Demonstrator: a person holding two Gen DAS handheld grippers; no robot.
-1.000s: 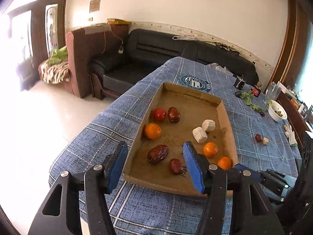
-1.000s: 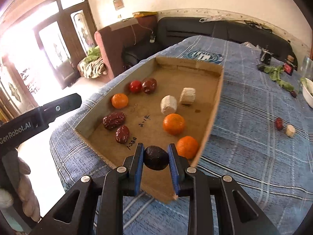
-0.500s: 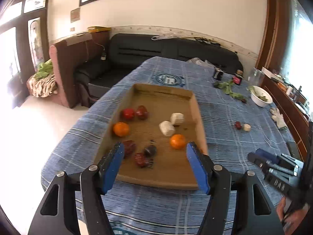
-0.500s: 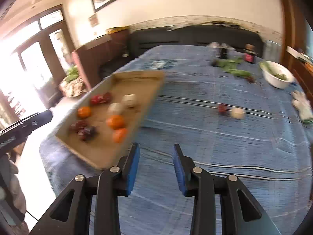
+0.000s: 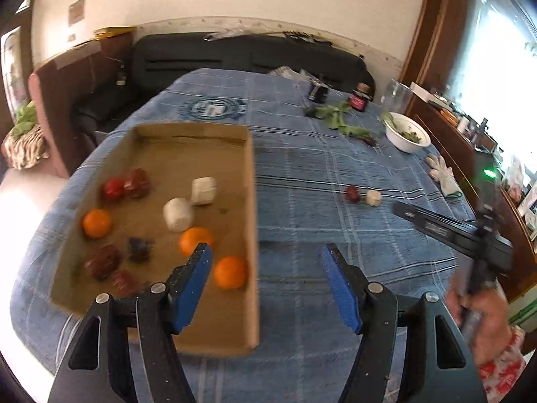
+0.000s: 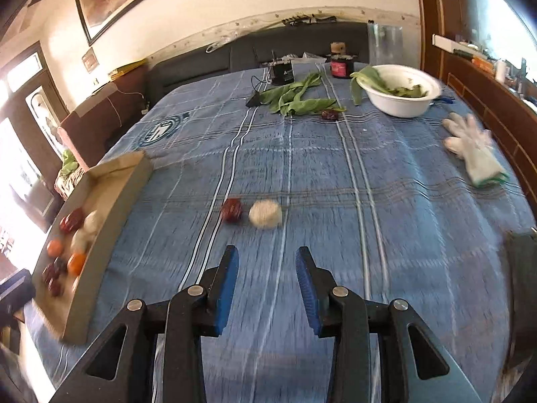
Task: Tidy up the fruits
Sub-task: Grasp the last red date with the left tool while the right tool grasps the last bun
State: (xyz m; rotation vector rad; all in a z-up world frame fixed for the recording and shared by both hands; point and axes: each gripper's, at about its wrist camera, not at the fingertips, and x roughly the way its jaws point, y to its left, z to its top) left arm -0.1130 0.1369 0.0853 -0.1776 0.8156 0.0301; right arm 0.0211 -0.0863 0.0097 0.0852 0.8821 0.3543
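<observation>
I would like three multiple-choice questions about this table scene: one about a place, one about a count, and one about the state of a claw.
1. Where is the pale round piece that lies outside the box?
A. in the white bowl
B. on the blue cloth beside a dark red fruit
C. on the white glove

2. How many orange fruits are in the cardboard box?
A. one
B. three
C. five

3. How is the right claw?
A. shut on an orange
B. shut on a leaf
C. open and empty

Answers: 1 B, it sits next to the dark red fruit on the cloth. 2 B, the left wrist view shows three. 3 C, nothing sits between its pads.
</observation>
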